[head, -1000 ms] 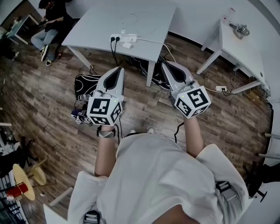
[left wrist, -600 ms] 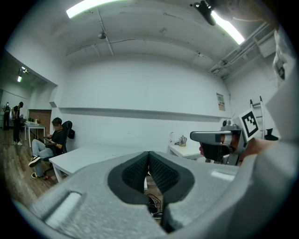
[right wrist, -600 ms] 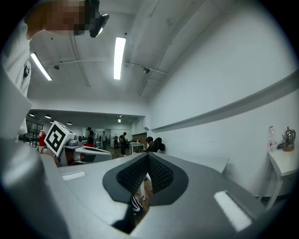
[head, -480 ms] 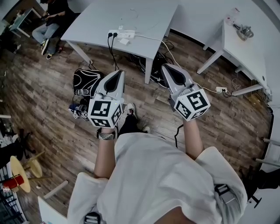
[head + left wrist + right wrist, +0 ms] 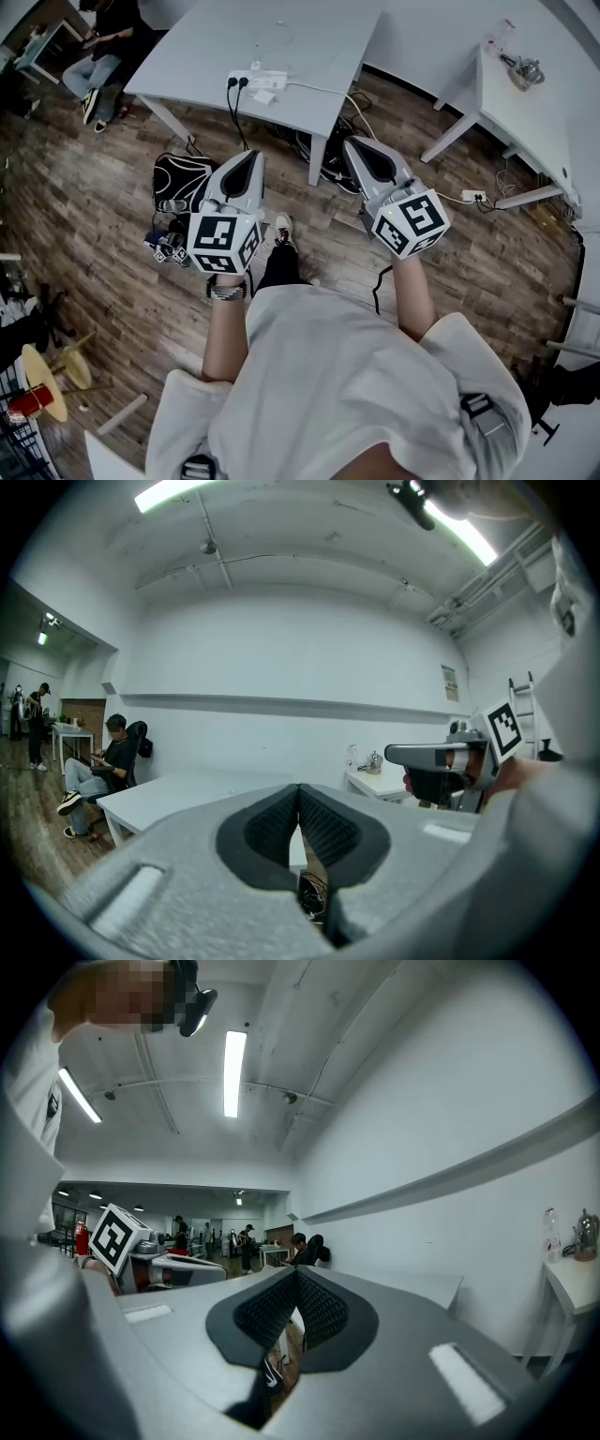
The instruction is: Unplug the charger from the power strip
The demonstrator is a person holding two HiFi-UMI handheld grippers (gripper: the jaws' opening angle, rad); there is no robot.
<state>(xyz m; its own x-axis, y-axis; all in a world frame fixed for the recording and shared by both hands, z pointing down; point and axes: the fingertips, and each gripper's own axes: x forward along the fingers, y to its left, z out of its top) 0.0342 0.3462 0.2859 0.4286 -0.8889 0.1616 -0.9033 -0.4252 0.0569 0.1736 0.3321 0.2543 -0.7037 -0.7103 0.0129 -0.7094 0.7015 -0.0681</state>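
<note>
Grey jaws of left gripper (image 5: 247, 157) and right gripper (image 5: 360, 148) both pressed together, nothing held, above wood floor (image 5: 112, 216). Well ahead, white power strip (image 5: 260, 77) lies near the white table (image 5: 309, 37) edge, charger (image 5: 272, 95) at its near side.
</note>
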